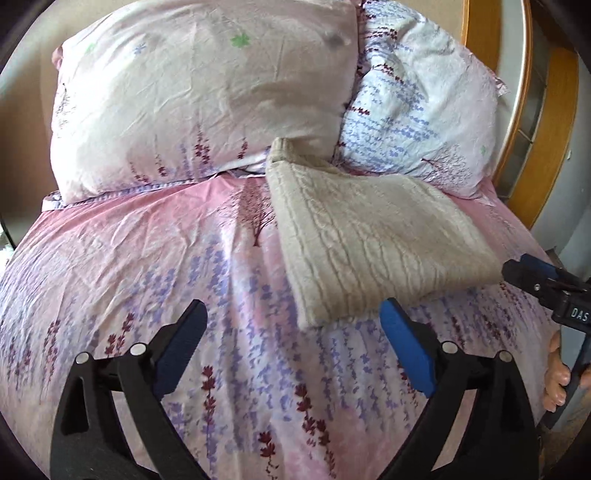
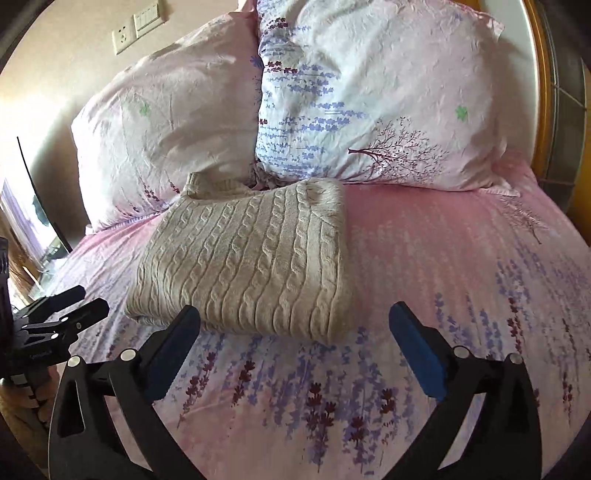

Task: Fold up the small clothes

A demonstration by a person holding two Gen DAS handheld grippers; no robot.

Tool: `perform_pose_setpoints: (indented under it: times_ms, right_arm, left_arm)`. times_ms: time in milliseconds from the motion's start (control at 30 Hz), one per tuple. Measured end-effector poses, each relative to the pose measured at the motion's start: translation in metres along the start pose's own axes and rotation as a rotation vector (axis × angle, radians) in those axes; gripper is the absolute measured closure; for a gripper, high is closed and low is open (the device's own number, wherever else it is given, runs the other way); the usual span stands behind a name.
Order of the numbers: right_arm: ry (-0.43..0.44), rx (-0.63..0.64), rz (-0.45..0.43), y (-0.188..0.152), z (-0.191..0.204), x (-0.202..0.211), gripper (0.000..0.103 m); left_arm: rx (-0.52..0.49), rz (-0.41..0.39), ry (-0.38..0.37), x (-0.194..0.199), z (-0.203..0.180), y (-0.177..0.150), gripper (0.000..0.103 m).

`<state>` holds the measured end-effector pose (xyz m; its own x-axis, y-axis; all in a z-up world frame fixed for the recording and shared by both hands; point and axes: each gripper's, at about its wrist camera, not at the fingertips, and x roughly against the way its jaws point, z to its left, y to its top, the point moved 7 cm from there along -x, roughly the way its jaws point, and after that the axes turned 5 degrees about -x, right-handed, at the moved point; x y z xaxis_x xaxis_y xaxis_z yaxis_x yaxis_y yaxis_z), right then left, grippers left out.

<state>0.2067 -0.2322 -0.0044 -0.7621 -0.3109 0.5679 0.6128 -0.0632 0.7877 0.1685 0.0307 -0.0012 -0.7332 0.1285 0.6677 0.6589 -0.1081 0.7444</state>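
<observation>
A beige cable-knit sweater [image 1: 373,240] lies folded into a flat rectangle on the pink flowered bedsheet [image 1: 147,266], its collar end against the pillows. It also shows in the right wrist view [image 2: 251,258]. My left gripper [image 1: 293,314] is open and empty, just in front of the sweater's near left corner. My right gripper [image 2: 295,317] is open and empty, its fingers at the sweater's near edge. The right gripper also shows at the right edge of the left wrist view [image 1: 524,273]. The left gripper shows at the left edge of the right wrist view [image 2: 74,302].
Two flowered pillows [image 1: 199,99] [image 1: 421,107] stand at the head of the bed. A wooden headboard [image 1: 554,122] curves behind them on the right. A wall socket and switch [image 2: 136,26] sit above the pillows. The bed's left edge drops off by a window [image 2: 33,221].
</observation>
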Motion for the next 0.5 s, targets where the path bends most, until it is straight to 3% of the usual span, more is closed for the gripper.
perform_pose_setpoints:
  times_ms: [133,300,500]
  right_arm:
    - [-0.125,0.072,0.055,-0.019,0.006,-0.009,0.001]
    - [-0.131,0.048,0.142,-0.039,0.003,-0.023,0.001]
    - [-0.163,0.039,0.178,-0.050,-0.003,-0.030,0.001]
  left_arm:
    - [-0.015,0.062,0.067,-0.007,-0.005,-0.014,0.003]
    - [-0.022,0.111,0.094,-0.018,-0.011,-0.026,0.003]
    - [-0.042,0.171,0.122,-0.034,-0.013,-0.036,0.002]
